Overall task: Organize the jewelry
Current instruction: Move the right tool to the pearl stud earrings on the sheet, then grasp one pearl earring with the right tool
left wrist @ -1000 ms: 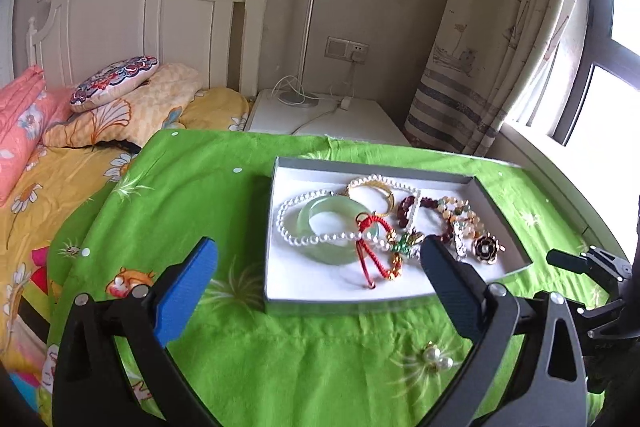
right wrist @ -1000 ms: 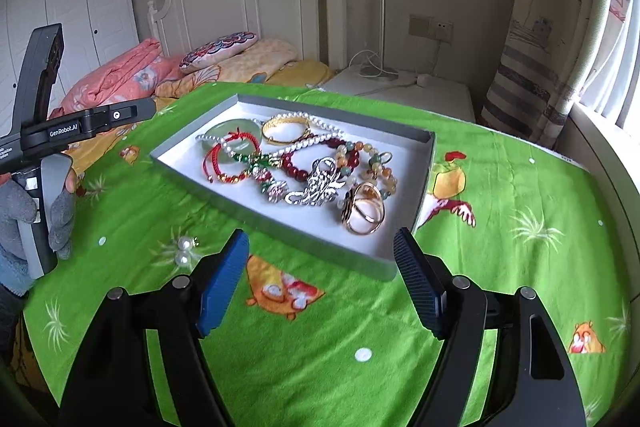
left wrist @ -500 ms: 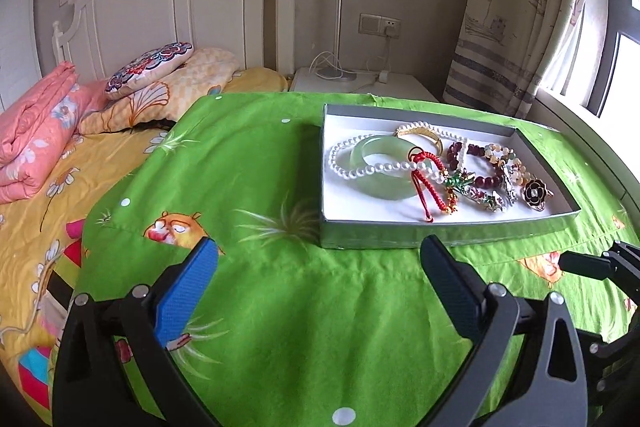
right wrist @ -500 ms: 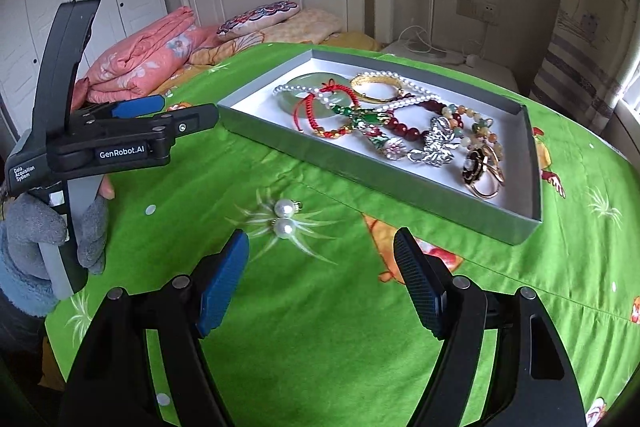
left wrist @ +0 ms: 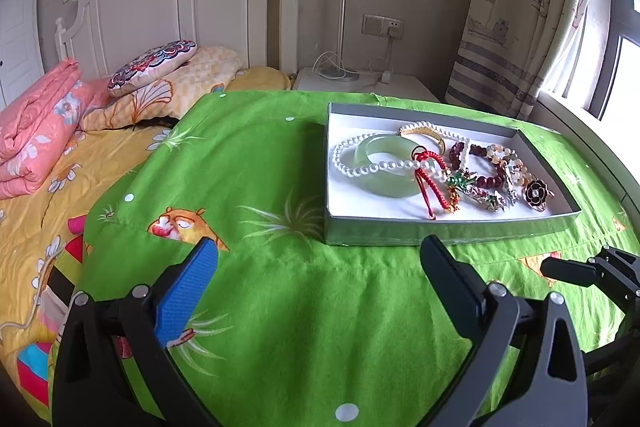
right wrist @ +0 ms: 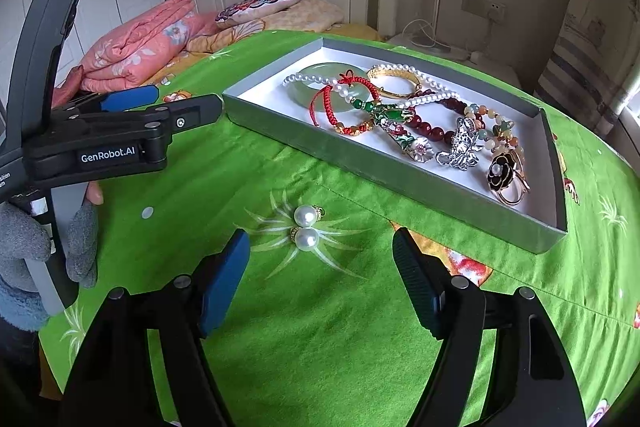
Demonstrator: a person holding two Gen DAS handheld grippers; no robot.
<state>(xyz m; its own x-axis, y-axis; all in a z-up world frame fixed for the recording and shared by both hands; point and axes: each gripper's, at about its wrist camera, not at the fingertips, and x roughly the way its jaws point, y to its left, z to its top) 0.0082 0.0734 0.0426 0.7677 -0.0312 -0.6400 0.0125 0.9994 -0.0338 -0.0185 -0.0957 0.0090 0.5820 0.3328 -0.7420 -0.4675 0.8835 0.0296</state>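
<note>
The two loose white pearl earrings (right wrist: 304, 227) on the green cloth now sit just ahead of the right gripper (right wrist: 320, 283), at twelve o'clock between its spread, empty jaws after it swung in from the grey jewelry tray (right wrist: 400, 179), so pickup looks next, while the left gripper (left wrist: 320, 279) hangs released.

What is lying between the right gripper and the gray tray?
In the right wrist view, two pearl earrings lie on the green cloth between the open right gripper and the tray.

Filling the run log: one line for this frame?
right tongs: open, near pearl earrings | left tongs: open, empty | tray: jewelry inside
</note>
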